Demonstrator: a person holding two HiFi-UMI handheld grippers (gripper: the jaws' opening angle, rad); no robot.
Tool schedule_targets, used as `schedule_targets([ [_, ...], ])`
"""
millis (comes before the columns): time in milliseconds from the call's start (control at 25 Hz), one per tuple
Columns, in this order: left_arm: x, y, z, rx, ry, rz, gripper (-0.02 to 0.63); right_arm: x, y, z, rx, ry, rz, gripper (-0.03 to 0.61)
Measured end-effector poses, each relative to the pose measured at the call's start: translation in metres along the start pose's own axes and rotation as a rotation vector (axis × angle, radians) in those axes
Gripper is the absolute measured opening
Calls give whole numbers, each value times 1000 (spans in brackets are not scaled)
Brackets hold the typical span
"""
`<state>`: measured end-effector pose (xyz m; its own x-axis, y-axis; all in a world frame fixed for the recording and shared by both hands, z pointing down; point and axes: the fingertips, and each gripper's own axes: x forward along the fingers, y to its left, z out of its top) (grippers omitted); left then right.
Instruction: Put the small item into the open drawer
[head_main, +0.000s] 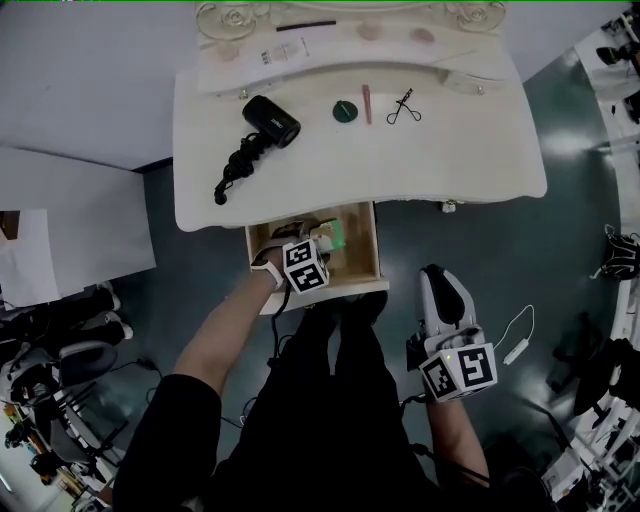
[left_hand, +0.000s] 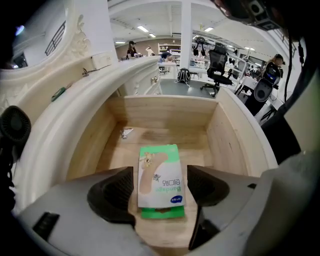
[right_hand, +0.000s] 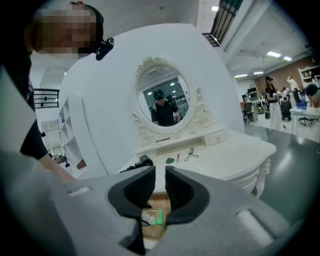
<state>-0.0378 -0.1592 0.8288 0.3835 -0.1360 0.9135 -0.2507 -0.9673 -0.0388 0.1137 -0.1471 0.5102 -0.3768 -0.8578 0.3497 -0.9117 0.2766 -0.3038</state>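
**Inside the open drawer: bandage packet down, your left jaws clear of it**

Below the white dressing table (head_main: 400, 160), the wooden drawer (left_hand: 220, 135) stands pulled out. Your left gripper (left_hand: 161, 186) reaches into it with its jaws spread wide, pads off the packet on both sides. Your right gripper (right_hand: 160, 186) hangs well apart by your leg, its jaws drawn almost together on nothing. The green-and-white bandage packet (left_hand: 160, 175) lies flat on the drawer floor between the left jaws. Its print reads "Bandage".
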Motion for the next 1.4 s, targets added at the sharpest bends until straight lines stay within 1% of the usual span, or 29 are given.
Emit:
schedule_targets([
  [80, -14, 1, 5, -11, -32, 34, 333, 0, 3, 4, -10, -4, 8, 61],
  [200, -44, -5, 18, -38, -110, 29, 331, 2, 6, 11, -26, -14, 17, 61],
  [280, -69, -8, 27, -39, -154, 37, 331, 2, 5, 18, -38, -27, 19, 61],
  [360, -98, -2, 39, -46, -204, 77, 330, 2, 5, 28, -58, -44, 19, 61],
  [400, -115, 3, 45, -69, -239, 100, 326, 3, 6, 34, -73, -53, 18, 61],
  [440, -134, 8, 51, -109, -281, 120, 304, 3, 6, 39, -90, -63, 19, 63],
  [480, -154, 13, 58, -163, -330, 137, 275, 4, 7, 43, -109, -73, 21, 67],
  [560, -196, 24, 69, -284, -433, 178, 239, 5, 8, 52, -139, -92, 26, 71],
  [640, -239, 37, 79, -374, -535, 250, 213, 4, 10, 62, -157, -107, 28, 71],
  [720, -283, 51, 85, -434, -630, 355, 179, 2, 15, 73, -173, -123, 26, 64],
  [800, -325, 62, 88, -482, -718, 459, 103, -1, 22, 85, -187, -148, 31, 58],
  [880, -361, 68, 93, -525, -794, 526, 73, -4, 31, 100, -203, -182, 41, 56],
  [960, -393, 71, 99, -548, -855, 582, 69, -9, 39, 116, -225, -223, 49, 53],
  [1120, -443, 72, 112, -547, -937, 685, 67, -20, 54, 147, -278, -293, 54, 29],
  [1280, -480, 68, 128, -540, -1012, 731, 69, -31, 64, 174, -304, -358, 66, 28],
  [1400, -496, 66, 138, -531, -1049, 758, 69, -37, 68, 189, -313, -398, 74, 28],
])
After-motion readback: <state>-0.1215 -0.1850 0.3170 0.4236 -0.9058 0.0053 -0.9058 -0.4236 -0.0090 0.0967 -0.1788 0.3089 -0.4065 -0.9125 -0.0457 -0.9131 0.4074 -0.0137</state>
